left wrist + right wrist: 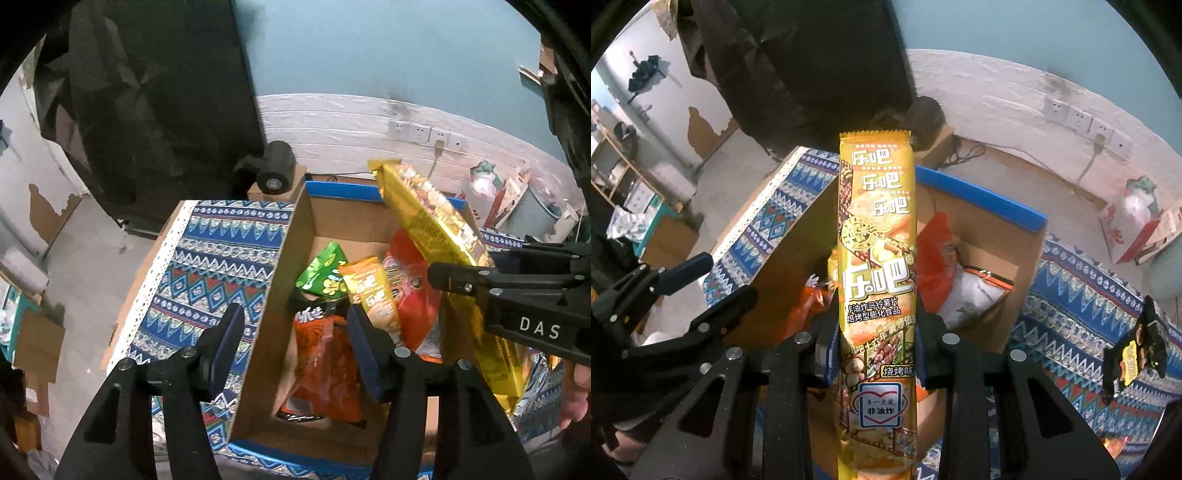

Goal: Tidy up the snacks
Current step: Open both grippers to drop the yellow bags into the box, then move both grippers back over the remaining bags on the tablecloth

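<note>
While right hand-held gripper clamps long yellow packet | left hand-held gripper apart over box | only right view: black packet

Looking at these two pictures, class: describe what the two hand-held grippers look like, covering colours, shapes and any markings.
Both are black plastic tools with two angular fingers. The left gripper has dark blue pads on the inner faces of its fingers and round silver bolt heads at the joints. The right gripper is built the same, with blue pads and silver bolts. Seen from the left wrist view, its body carries white letters, DAS. No cables or sleeves are visible.
</note>
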Demonstrator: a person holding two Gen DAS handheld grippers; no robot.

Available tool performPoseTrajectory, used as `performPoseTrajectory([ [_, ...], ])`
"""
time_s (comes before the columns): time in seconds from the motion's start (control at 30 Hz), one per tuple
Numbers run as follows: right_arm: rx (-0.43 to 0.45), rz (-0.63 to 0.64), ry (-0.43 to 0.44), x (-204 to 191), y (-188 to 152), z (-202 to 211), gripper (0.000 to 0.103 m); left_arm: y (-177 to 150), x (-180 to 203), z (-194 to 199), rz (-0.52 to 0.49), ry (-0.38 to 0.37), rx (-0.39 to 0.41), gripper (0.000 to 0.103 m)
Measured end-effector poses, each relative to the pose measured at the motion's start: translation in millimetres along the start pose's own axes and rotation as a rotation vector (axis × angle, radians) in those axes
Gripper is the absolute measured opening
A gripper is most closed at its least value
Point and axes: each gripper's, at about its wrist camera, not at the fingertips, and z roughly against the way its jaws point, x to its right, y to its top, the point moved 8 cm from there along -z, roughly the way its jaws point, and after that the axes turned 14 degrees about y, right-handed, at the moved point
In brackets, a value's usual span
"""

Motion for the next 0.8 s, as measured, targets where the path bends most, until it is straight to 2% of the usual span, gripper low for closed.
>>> performPoseTrajectory([
  [0.33, 0.0, 0.003, 0.031, -15, 1, -9, 0.037, 0, -8, 4, 0.031, -0.003, -0.003, 0.062],
  [0.4, 0.005, 0.003, 0.026, -14, 2, -6, 0.046, 0, -6, 6, 0.026, -0.004, -0.002, 0.063],
  [0.57, 0.039, 0.005, -0.005, -8, 4, 11, 0.06, 1, 5, 11, 0.0, -0.018, 0.011, 0.063],
  [0.8, 0.071, -0.001, -0.064, 9, -1, 41, 0.067, 1, 25, 21, -0.028, -0.062, 0.026, 0.065],
])
